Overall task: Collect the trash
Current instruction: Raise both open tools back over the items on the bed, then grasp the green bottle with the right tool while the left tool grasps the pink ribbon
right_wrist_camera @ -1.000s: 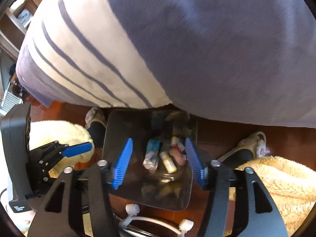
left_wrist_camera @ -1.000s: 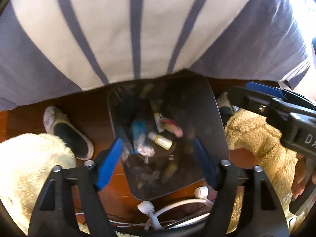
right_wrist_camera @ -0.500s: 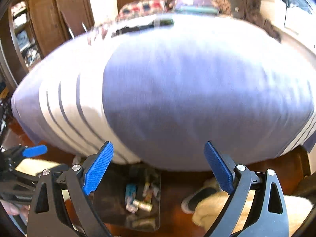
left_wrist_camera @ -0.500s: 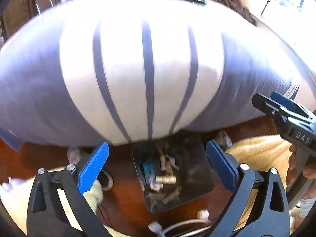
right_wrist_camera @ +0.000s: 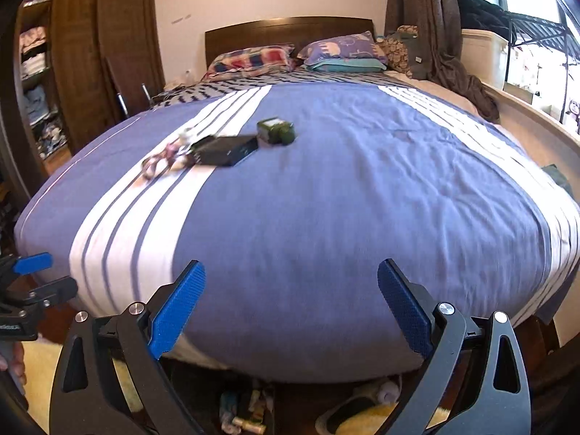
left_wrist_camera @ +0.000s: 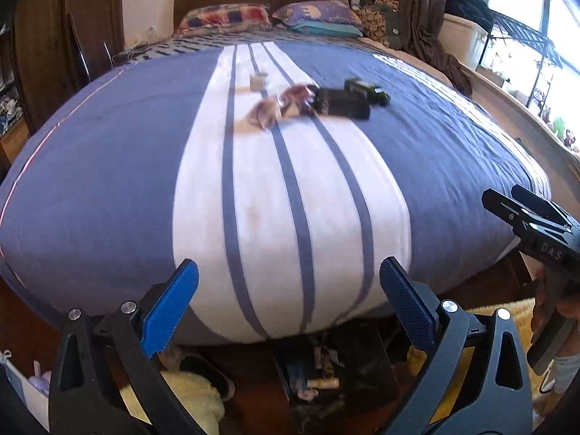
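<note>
1. My left gripper [left_wrist_camera: 289, 302]: blue pads wide apart, nothing between them. The jaws have just been opening.
2. My right gripper [right_wrist_camera: 291, 304]: blue pads likewise wide apart and empty; these jaws too have just been opening.
3. Both claws point over the foot of the bed [left_wrist_camera: 108, 188], whose cover is blue with a white band and dark stripes.
4. Trash bin [left_wrist_camera: 366, 355]: dark, on the wooden floor just under the bed's foot edge, below and between my left pads in that view. Inside it I see a small yellowish bottle [left_wrist_camera: 324, 383] and crumpled wrappers.
5. Trash on the cover, well up the bed: a crumpled pinkish wrapper [left_wrist_camera: 281, 105], a flat black box [right_wrist_camera: 226, 150] touching it, a dark green packet [right_wrist_camera: 276, 131] just beside the box, and a small pale cup [left_wrist_camera: 259, 80] further back.
6. Readable writing: "DAS" on the body of my right gripper as seen from the left camera. Labels on the trash are too blurred to read.
7. A slipper [right_wrist_camera: 348, 411] lies on the floor near a yellow fluffy rug [left_wrist_camera: 192, 398].
</note>
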